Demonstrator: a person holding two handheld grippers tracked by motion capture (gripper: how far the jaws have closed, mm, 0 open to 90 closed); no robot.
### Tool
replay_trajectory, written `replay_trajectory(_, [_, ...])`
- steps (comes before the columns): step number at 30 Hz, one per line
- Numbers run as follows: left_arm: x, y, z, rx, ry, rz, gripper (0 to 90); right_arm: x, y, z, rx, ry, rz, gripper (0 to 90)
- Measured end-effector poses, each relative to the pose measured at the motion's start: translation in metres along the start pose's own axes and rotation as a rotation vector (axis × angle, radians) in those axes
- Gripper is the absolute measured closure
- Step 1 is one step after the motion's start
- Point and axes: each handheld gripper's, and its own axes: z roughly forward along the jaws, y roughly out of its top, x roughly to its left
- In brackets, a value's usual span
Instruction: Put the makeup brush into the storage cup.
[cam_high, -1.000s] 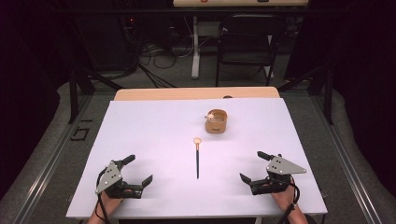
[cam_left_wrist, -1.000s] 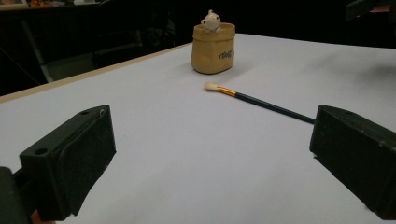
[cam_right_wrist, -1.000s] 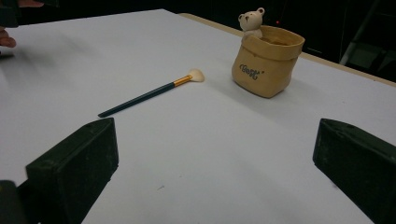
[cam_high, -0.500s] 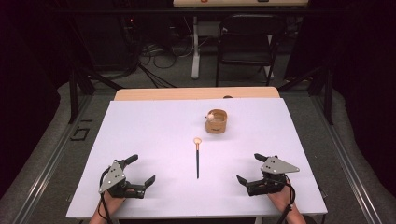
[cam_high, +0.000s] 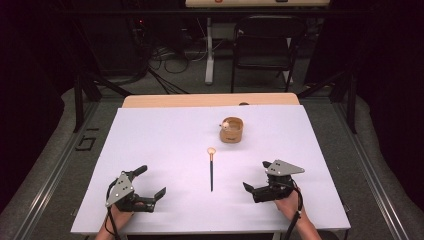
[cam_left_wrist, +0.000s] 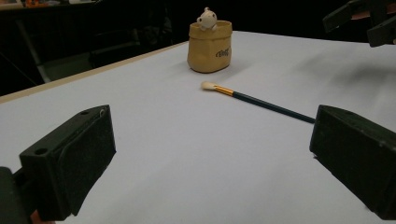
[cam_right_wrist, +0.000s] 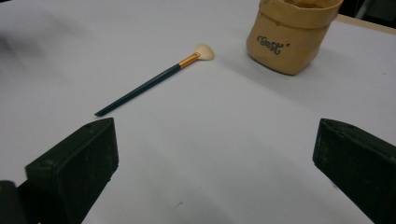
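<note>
A slim dark-handled brush (cam_high: 211, 172) with a gold ferrule and pale bristles lies on the white table (cam_high: 165, 135), bristles pointing away from me. Just past it, to the right, stands a tan pouch-shaped pot (cam_high: 231, 131) with a small white figure peeking out. My left gripper (cam_high: 151, 181) rests near the front left edge, open and empty. Right of the brush's tail end is my right gripper (cam_high: 255, 175), also open and empty. In the left gripper view the brush (cam_left_wrist: 261, 101) and pot (cam_left_wrist: 209, 45) lie ahead between the wide jaws. The right gripper view has the brush (cam_right_wrist: 149, 84) ahead left and the pot (cam_right_wrist: 292, 37) ahead right.
A strip of bare wooden tabletop (cam_high: 210, 100) runs along the far edge of the white sheet. A black chair (cam_high: 262, 45) and cables stand on the floor beyond the table. My right gripper (cam_left_wrist: 369, 18) appears at the top right of the left gripper view.
My right gripper has drifted slightly left, toward the brush's tail. The left gripper has barely shifted. Brush and pot stay put.
</note>
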Motion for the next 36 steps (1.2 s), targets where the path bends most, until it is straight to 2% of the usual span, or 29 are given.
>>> replay_trajectory(3, [0.000, 0.000, 0.000, -0.001, -0.001, -0.006, 0.1, 0.003, 0.005, 0.006, 0.001, 0.005, 0.005, 0.0])
replay_trajectory(5, [0.000, 0.000, 0.000, 0.000, -0.002, -0.008, 0.1, 0.005, 0.009, 0.010, 0.034, -0.018, 0.005, 0.0])
replay_trajectory(12, [0.000, 0.000, 0.000, 0.001, 0.001, -0.007, 0.1, 0.011, 0.021, 0.023, 0.076, -0.015, 0.039, 0.0])
replay_trajectory(15, [0.000, 0.000, 0.000, -0.002, 0.000, -0.012, 0.1, 0.014, 0.025, 0.027, 0.073, -0.025, 0.034, 0.0])
replay_trajectory(18, [0.000, 0.000, 0.000, -0.002, -0.003, -0.009, 0.1, 0.018, 0.029, 0.033, 0.087, -0.044, 0.031, 0.0])
replay_trajectory(25, [0.001, 0.000, -0.002, -0.002, 0.009, -0.001, 0.0, 0.025, 0.036, 0.047, 0.130, -0.054, 0.032, 0.0])
replay_trajectory(26, [0.002, 0.000, -0.002, -0.007, 0.004, -0.010, 0.1, 0.026, 0.037, 0.049, 0.129, -0.062, 0.033, 0.0])
replay_trajectory(32, [0.002, 0.001, -0.003, -0.014, 0.012, -0.003, 0.0, 0.028, 0.044, 0.058, 0.162, -0.069, 0.065, 0.0])
replay_trajectory(36, [0.003, 0.001, -0.003, -0.014, 0.013, 0.002, 0.0, 0.030, 0.049, 0.067, 0.199, -0.093, 0.090, 0.0])
